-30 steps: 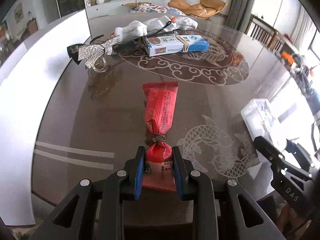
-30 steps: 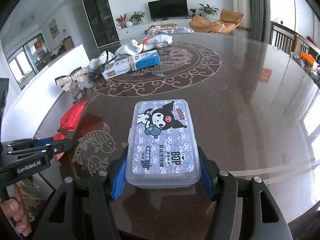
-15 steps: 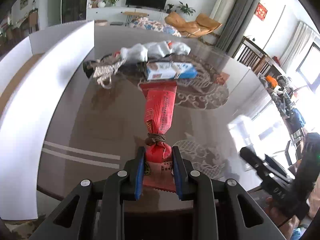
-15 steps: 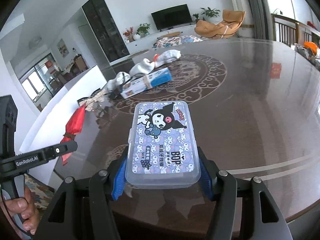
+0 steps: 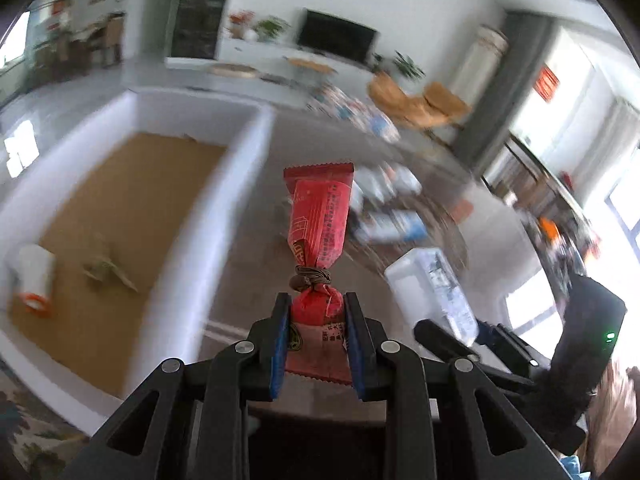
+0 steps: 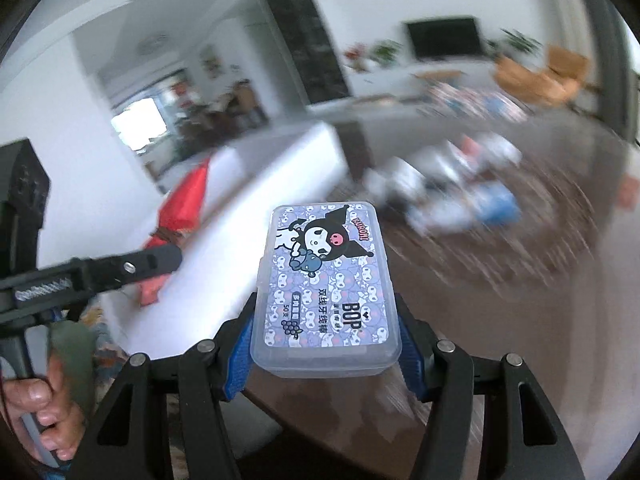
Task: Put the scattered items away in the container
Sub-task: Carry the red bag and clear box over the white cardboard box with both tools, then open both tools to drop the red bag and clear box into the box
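Two grippers each carry one item above the edge of the dark table (image 5: 256,240). The left gripper (image 5: 316,332) pinches the lower end of a red packet (image 5: 320,224) between its blue pads (image 5: 279,344), just below the cord tied round the packet's waist; the rest of the packet stands up ahead of the fingers, its crimped top edge farthest from the camera. To the left of it lies the container (image 5: 240,168), a white-walled box with a brown cardboard floor, set beside the table. Inside the box, near its left wall, sit a white roll with an orange end (image 5: 34,280) and a crumpled brownish scrap (image 5: 108,268). The right gripper (image 6: 324,344) clamps a clear plastic box (image 6: 324,280) by its two long sides, fingers spread wide to fit it; the lid bears a purple cartoon label. In the right wrist view the left gripper shows at the left with the red packet (image 6: 184,204) held over the white container wall (image 6: 280,176), and a hand (image 6: 36,412) grips its handle. Farther across the table, blurred, lie a blue and white carton (image 6: 492,208) and white bundles (image 6: 440,164); their details cannot be made out
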A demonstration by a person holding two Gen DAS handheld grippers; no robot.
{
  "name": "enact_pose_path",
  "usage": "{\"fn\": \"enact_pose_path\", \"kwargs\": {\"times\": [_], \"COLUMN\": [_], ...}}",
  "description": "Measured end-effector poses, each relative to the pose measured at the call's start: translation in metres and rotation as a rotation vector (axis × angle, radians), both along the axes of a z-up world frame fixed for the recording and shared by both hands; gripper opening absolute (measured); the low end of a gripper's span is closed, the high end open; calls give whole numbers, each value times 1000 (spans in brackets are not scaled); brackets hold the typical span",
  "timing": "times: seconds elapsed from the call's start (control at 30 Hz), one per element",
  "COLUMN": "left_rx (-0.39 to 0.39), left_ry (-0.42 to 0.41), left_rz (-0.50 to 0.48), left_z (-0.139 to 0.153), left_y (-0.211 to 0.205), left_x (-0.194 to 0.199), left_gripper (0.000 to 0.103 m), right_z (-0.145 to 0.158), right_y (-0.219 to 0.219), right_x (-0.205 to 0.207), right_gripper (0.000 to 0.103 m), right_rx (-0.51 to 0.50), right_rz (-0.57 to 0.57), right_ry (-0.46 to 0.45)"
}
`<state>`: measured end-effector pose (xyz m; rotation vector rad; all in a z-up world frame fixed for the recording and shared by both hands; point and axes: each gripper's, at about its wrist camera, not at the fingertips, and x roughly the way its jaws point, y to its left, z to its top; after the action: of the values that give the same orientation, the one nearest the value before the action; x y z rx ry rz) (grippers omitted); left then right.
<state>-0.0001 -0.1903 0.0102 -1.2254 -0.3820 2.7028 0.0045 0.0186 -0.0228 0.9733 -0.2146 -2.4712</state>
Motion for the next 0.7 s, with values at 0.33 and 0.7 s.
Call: {"fn": "enact_pose_path", "kwargs": {"times": [0.33, 0.7], "left_rx": [-32, -54], "left_ry": [-86, -352], "left_rz": [292, 372], "left_z": [-16, -91], "left_y": [-140, -177], "left_x": [-91, -150], "left_gripper": [26, 80], "right_z": [49, -21], "right_y": [-173, -246], "right_x": [-121, -199], "right_gripper": [61, 63], "right_rx": [64, 144], "right_rz": [232, 252], "right_ry": [109, -70]}}
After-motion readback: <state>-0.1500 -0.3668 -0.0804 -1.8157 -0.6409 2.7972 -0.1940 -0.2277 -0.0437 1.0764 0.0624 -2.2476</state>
